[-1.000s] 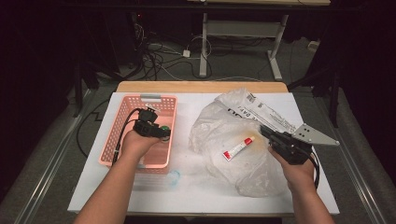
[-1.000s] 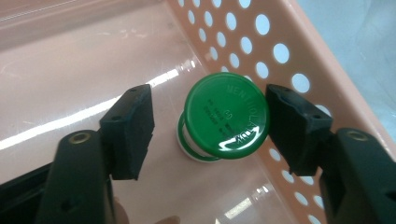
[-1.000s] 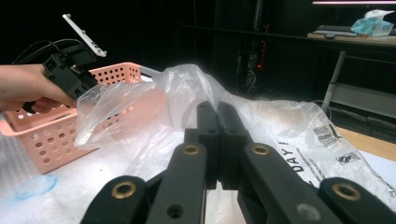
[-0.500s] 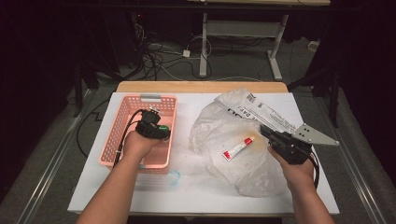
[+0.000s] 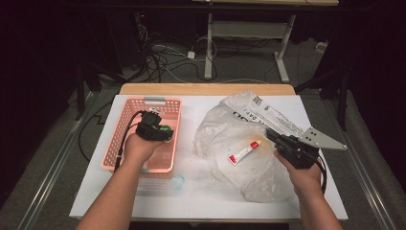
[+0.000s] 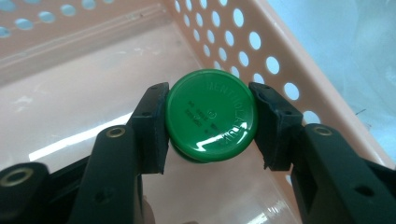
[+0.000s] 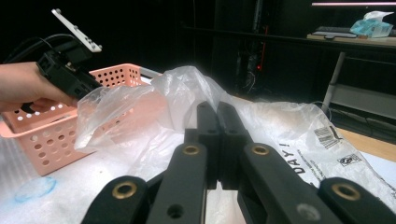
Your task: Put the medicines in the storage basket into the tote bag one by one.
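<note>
Green-capped jar (image 6: pixel 211 116) clamped in my left gripper (image 6: pixel 209 126) inside pink basket (image 5: pixel 125 125), nine o'clock; lower before release. Right gripper (image 7: pixel 217 140) shut, empty, on plastic bag (image 5: pixel 225 129).

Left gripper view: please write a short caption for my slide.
Left gripper clamps a green round cap above the pink basket.

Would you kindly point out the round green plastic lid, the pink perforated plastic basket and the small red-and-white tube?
Round green plastic lid (image 6: pixel 211 115): left gripper view, its top face.
Pink perforated plastic basket (image 5: pixel 125 111): high view, left wall.
Small red-and-white tube (image 5: pixel 244 152): high view, its middle.
</note>
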Motion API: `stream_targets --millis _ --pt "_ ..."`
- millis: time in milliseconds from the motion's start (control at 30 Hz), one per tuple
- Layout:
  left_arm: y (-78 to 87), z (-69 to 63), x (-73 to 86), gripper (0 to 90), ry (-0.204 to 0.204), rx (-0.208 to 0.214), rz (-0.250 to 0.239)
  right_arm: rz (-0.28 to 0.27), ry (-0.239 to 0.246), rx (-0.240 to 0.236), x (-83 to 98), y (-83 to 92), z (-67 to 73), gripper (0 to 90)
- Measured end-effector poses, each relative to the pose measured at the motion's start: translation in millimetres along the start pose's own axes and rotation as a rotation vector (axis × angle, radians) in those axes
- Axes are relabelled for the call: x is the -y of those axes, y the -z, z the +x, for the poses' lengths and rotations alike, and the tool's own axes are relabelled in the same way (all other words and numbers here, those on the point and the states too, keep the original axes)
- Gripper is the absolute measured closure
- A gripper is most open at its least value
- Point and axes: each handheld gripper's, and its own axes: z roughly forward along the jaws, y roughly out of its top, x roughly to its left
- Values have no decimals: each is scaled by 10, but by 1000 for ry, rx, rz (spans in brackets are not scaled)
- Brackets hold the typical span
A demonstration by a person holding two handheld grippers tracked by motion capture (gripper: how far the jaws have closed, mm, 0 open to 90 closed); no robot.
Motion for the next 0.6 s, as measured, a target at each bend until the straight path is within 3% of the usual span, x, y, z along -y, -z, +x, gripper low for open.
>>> stream_targets --millis 200,467,600 --pt "123 -37 11 498 1 3 -46 3 6 -2 1 -1 0 900" --pt "240 -182 60 497 -42 -3 -104 2 10 -5 3 1 -1 900" --pt "287 -195 104 497 -31 6 -124 -2 2 -11 -4 5 2 900"
